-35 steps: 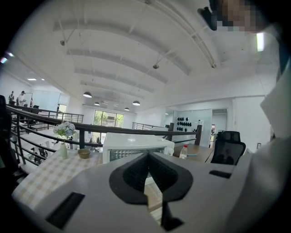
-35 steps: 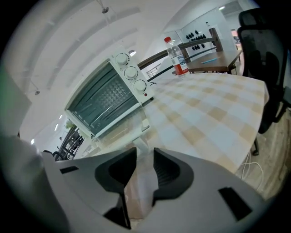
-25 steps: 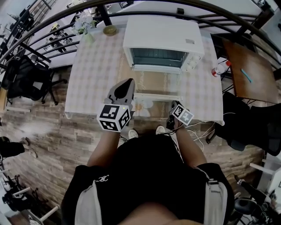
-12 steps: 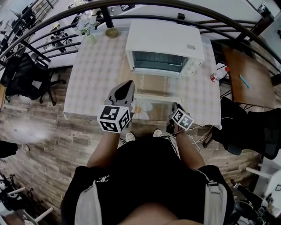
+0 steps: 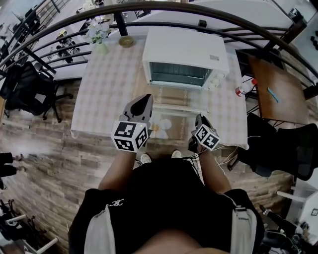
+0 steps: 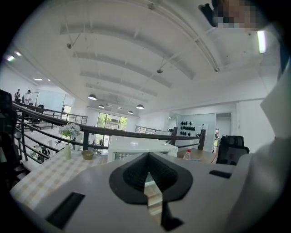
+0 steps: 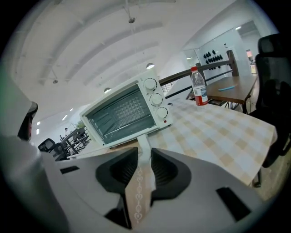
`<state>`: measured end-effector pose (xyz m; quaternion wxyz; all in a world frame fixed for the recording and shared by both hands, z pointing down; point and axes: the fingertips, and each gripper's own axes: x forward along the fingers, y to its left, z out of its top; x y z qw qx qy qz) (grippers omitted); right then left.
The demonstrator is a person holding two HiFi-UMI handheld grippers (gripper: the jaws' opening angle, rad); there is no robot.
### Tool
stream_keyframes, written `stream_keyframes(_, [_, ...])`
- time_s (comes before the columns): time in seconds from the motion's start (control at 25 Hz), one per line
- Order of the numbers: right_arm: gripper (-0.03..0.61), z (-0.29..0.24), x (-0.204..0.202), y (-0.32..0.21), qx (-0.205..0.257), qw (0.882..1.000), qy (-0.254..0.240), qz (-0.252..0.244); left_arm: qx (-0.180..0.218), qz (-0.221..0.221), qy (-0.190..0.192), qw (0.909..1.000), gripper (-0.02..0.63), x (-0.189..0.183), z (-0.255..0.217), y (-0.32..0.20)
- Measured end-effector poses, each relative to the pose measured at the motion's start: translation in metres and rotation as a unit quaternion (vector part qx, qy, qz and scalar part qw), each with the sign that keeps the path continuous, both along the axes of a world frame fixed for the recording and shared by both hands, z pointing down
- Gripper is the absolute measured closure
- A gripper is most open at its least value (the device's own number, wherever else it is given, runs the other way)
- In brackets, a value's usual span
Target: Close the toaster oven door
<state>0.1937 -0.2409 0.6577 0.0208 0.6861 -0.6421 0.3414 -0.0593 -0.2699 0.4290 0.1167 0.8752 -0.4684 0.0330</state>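
Note:
The white toaster oven (image 5: 185, 49) stands at the back of the checked table (image 5: 107, 89). Its glass door (image 5: 179, 98) hangs open toward me, with the white handle (image 5: 179, 108) along its front edge. My right gripper (image 5: 198, 118) is at the handle's right end. In the right gripper view a white strip of the door's end (image 7: 142, 142) fills the narrow gap between the jaws (image 7: 144, 157), and the pads close on it. My left gripper (image 5: 143, 100) hovers over the table left of the door, shut and holding nothing (image 6: 146, 159). The oven (image 6: 136, 145) shows beyond it.
A flower vase (image 5: 98, 37) and a small bowl (image 5: 125, 41) sit at the table's far left corner. A water bottle (image 5: 242, 88) stands on the table's right edge beside a brown side table (image 5: 276, 84). A dark railing (image 5: 149, 10) runs behind, and black chairs (image 5: 30, 89) stand at the left.
The right gripper has risen a little at the door's right end. The door looks shorter from above, as if its front edge has come up. The left gripper has stayed put.

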Motion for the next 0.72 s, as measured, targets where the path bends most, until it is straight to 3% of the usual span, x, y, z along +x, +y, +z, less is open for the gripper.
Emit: stream_keyframes(0.72, [0.486, -0.062, 0.012, -0.042, 0.059, 0.998, -0.002, 0.018, 0.0, -0.023, 0.008, 0.9997, 0.601, -0.017, -0.002, 0.004])
